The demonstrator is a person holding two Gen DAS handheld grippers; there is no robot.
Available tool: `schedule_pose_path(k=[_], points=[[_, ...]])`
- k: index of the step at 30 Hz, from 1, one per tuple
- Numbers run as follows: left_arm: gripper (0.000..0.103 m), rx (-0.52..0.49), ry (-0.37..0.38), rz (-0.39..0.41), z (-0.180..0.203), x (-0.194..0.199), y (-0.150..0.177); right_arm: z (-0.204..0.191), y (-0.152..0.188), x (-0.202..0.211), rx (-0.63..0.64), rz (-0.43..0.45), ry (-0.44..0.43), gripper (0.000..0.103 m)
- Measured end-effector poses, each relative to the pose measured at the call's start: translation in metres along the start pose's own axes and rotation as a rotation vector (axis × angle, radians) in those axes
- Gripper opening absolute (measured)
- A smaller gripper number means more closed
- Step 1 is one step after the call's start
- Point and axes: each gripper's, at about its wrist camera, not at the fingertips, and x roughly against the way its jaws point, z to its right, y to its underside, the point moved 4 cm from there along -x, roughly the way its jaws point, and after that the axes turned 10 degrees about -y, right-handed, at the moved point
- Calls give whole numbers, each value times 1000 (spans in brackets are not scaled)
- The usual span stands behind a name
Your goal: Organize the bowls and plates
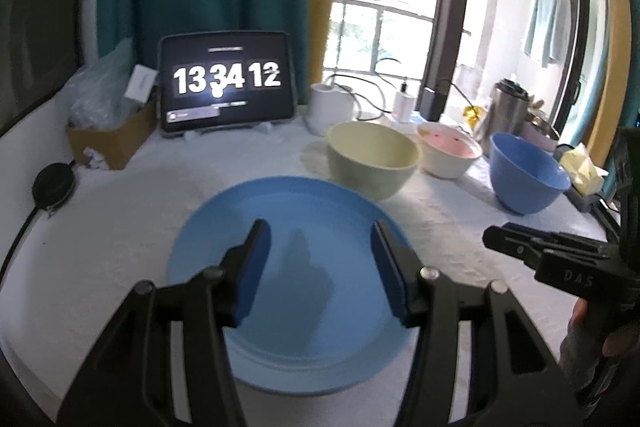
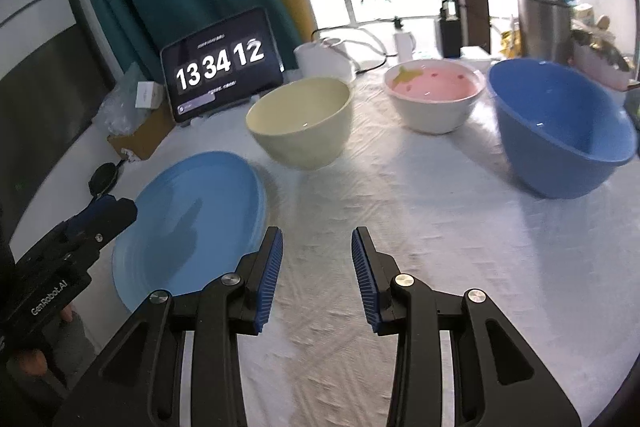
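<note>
A light blue plate lies on the white cloth, on top of at least one more plate. My left gripper hovers over it, open, with nothing between its blue pads. Behind the plate stands a pale yellow bowl, then a white bowl with a pink inside, then a blue bowl. My right gripper is open above bare cloth, to the right of the plate; it also shows as a black tip at the right.
A tablet showing a clock stands at the back. Left of it sit a cardboard box and a black round puck. A white holder with cables, a steel jug and clutter crowd the far right.
</note>
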Motion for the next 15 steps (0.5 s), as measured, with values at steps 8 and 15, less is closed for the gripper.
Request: schedule_pose_path(k=[8,15], points=[[55,-18,73,-19,52,13,-6,30,0,44,-8,45,38,38],[70,-57,137,-19,108,20,-15,67,-4,91,7,100,101,38]])
